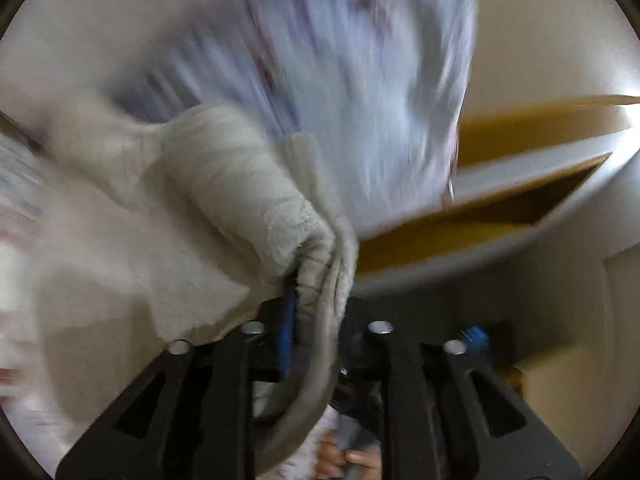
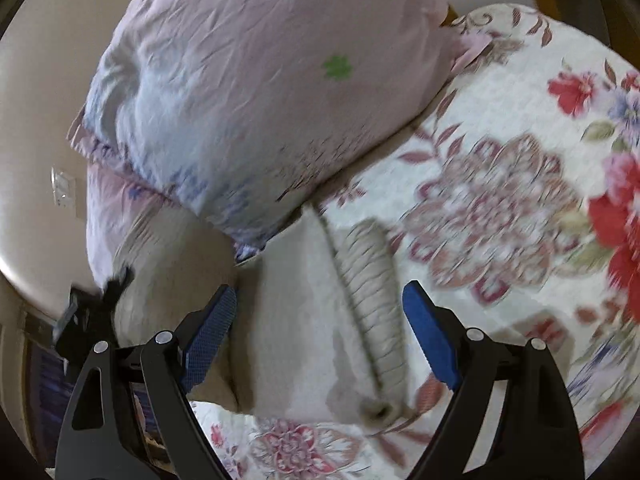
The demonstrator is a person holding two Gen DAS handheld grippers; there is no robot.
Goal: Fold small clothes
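Where a small cream knit garment (image 2: pixel 304 320) w/ a ribbed cuff (image 2: pixel 372 304) lies partly lifted on a floral bedspread (image 2: pixel 500 184), the left gripper (image 1: pixel 316 292) is pinching a bunched fold of that fabric between its blue-padded fingers (image 1: pixel 287 312), cloth trailing down through the jaws. Left view is motion-blurred. Right gripper (image 2: pixel 320 336) is spread wide, hovering just above the garment, blue pads (image 2: pixel 208 332) either side of the cuff, not gripping. Behind the garment, 2 pale lilac pillows (image 2: pixel 248 92) are stacked near a beige wall (image 2: pixel 44 128). Left gripper body shows at far left of right view.
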